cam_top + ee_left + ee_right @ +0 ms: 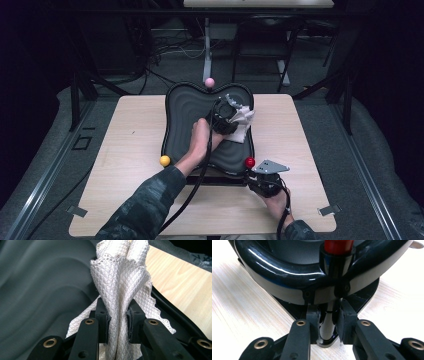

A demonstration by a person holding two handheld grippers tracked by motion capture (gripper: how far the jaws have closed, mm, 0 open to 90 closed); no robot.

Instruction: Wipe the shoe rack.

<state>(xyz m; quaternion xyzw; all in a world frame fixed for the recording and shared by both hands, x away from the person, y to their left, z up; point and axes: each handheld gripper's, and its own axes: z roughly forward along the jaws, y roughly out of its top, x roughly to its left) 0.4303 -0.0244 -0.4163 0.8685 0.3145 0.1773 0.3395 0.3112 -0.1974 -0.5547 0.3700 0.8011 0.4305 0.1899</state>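
The left tongs [117, 322] are clamped on a bunched white cloth [120, 290], pinching it at the waist so its folds fan upward and away beyond the jaw tips. From the high view, that cloth [241, 122] sits on the far right part of the dark wavy tray [192, 125], near the tray's far-right corner, with a loose flap spilling toward the tray's right rim. The left hand [200, 137] reaches in over the tray from the near side, so the cloth's long axis runs straight on from the tongs, away from the person.

Down at the tray's near-right corner, the right tongs [329, 322] are closed on a slim upright post [328, 325] beneath the red knob [338, 245], apparently steadying the tray against the tabletop [135, 150]. The right hand [277, 200] rests near the tabletop's near edge.

The left hand is plainly the working one: a wiping stroke would likely drag the cloth back across the ridges toward the near edge.
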